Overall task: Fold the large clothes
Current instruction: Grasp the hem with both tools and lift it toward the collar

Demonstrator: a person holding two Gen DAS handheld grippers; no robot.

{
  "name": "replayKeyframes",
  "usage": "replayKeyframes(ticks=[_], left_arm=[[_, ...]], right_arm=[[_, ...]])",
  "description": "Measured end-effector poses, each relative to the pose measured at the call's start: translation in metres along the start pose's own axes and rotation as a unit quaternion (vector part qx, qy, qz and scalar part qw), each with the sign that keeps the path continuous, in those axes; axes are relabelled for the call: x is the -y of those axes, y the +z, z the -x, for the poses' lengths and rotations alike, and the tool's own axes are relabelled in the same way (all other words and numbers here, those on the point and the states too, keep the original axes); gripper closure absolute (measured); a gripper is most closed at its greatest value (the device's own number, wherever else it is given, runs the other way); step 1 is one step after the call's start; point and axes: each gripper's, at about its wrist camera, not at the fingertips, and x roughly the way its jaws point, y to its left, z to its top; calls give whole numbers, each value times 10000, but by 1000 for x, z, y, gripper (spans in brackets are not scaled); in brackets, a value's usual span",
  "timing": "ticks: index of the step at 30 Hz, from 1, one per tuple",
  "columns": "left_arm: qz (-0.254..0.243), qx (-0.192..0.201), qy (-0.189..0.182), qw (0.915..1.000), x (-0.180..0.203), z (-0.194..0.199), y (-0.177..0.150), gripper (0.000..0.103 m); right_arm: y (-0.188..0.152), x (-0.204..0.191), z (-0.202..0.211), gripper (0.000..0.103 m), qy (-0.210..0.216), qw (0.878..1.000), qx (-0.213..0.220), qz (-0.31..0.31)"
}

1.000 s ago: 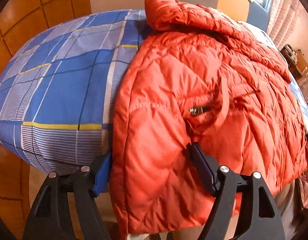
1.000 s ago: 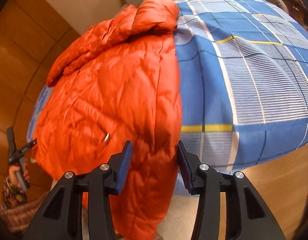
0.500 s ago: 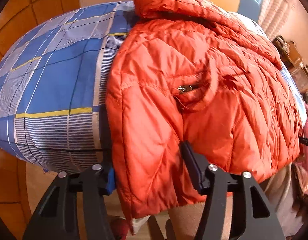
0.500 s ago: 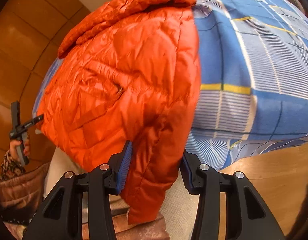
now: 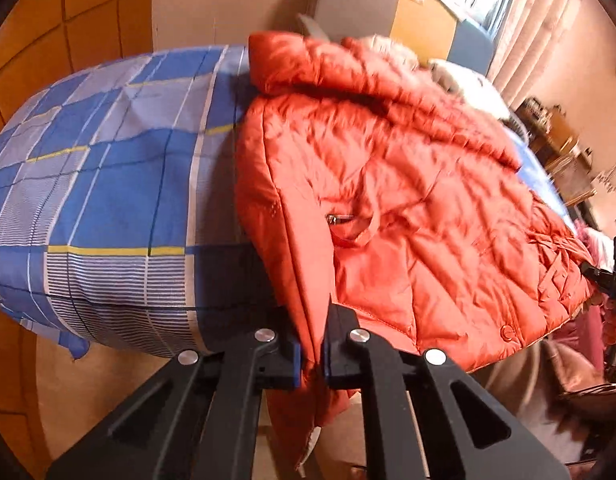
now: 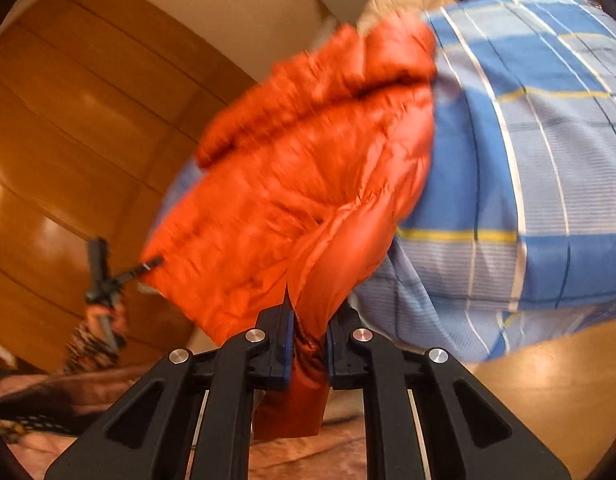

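Observation:
An orange quilted puffer jacket [image 5: 408,208] lies across a bed with a blue checked sheet [image 5: 99,200], its hem hanging over the near edge. My left gripper [image 5: 311,354] is shut on the jacket's hem at its left corner. In the right wrist view my right gripper [image 6: 310,350] is shut on the jacket [image 6: 299,184] at the hem of its right side, where the cloth hangs down between the fingers. The hood lies at the far end. The left gripper shows small at the jacket's far corner in the right wrist view [image 6: 147,266].
The blue checked sheet [image 6: 528,160] covers the bed to the right of the jacket. Orange wooden wall panels [image 6: 67,140] stand behind. A pillow [image 5: 468,84], curtains [image 5: 548,20] and a cluttered shelf [image 5: 560,148] are at the far right. Pinkish cloth [image 6: 87,400] lies below the bed edge.
Both grippers were open around the jacket's hem; now both have closed on it. The views have dropped lower toward the bed edge.

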Motion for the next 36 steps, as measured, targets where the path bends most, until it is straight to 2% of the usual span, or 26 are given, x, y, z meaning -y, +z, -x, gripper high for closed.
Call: replayKeyframes(ticks=[6, 11, 18, 20, 23, 26, 32, 36], left_arm=[[-108, 237, -228, 9994, 9, 35, -6, 97], [35, 341, -555, 9979, 11, 62, -17, 97], [459, 567, -1275, 9892, 19, 100, -33, 97], [592, 586, -1515, 9849, 21, 107, -38, 97], [619, 525, -1472, 9858, 26, 103, -37, 97], [525, 450, -1323, 9888, 27, 87, -21, 96], [557, 361, -1064, 9921, 26, 49, 30, 96], [560, 391, -850, 9940, 29, 31, 60, 95]], right_arm=[[7, -15, 38, 92, 366, 9973, 458, 437], [5, -20, 64, 92, 692, 9923, 761, 696], [-11, -12, 105, 92, 1599, 9764, 1288, 665], [-19, -9, 114, 92, 1702, 9734, 1403, 621], [-11, 6, 106, 92, 1611, 9764, 1401, 319], [7, 16, 89, 93, 1438, 9801, 1356, 168], [61, 22, 58, 93, 1036, 9850, 1379, -59], [85, 27, 46, 92, 818, 9869, 1376, -193]])
